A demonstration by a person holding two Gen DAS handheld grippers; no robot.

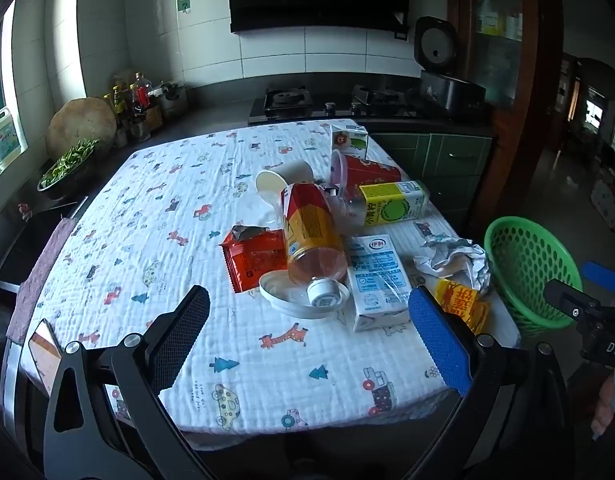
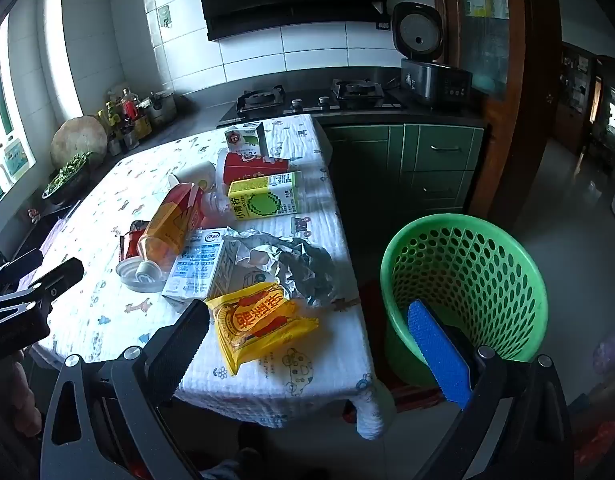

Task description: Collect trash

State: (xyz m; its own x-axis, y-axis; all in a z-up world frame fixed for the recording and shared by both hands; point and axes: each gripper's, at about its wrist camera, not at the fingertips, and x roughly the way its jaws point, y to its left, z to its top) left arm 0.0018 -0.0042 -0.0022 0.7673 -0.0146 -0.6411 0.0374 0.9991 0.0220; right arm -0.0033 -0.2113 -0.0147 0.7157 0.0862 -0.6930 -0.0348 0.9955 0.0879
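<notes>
Trash lies on a table with a white printed cloth: a tipped orange bottle, a white milk carton, an orange wrapper, a white lid, a yellow-green juice carton, a red cup, a paper cup, crumpled foil and a yellow snack packet. A green basket stands right of the table. My left gripper is open and empty above the near cloth. My right gripper is open and empty, over the yellow packet.
A small green-and-white carton stands at the table's far edge. Behind are a gas hob, a rice cooker, bottles and a bowl of greens on the counter. Green cabinets stand beyond the basket.
</notes>
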